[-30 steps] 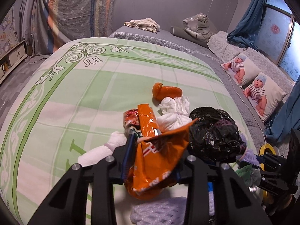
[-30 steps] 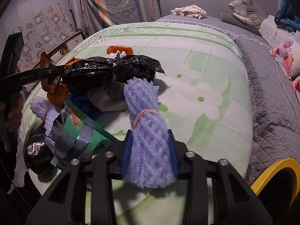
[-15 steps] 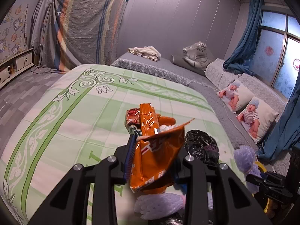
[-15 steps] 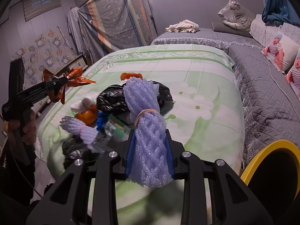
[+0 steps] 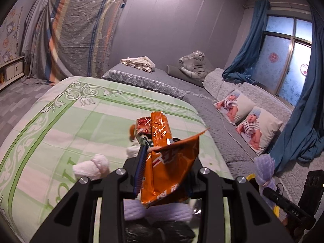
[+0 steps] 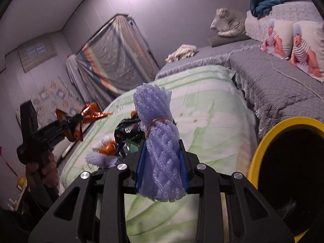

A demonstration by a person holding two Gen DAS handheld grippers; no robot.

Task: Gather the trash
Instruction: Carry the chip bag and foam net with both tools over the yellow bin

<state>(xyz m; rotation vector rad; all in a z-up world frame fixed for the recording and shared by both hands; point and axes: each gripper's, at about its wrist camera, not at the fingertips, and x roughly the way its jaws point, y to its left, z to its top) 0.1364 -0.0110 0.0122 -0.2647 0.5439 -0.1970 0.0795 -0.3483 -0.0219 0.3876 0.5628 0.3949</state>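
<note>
Bed with green-and-white patterned quilt (image 5: 60, 121) taken as landmark. Beyond its far end, a grey quilted platform (image 5: 162, 79) carrying a crumpled cream cloth (image 5: 138, 61) and a plastic-wrapped tiger toy (image 5: 193, 63). To the bed's right, two cushions printed with a baby in stripes (image 5: 253, 125); past them, blue curtains (image 5: 299, 121) at a frosted window (image 5: 287, 60). Beyond the bed's far left corner, a striped sheet (image 5: 81, 40) draped over something tall; low cabinet (image 5: 12, 70) further left.

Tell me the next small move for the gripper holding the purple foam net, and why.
Probably swing the right gripper toward the yellow-rimmed bin and let go over its mouth. The purple foam net is clamped between the pads, clear of the bed, and the bin's dark opening sits just beside it.
</note>
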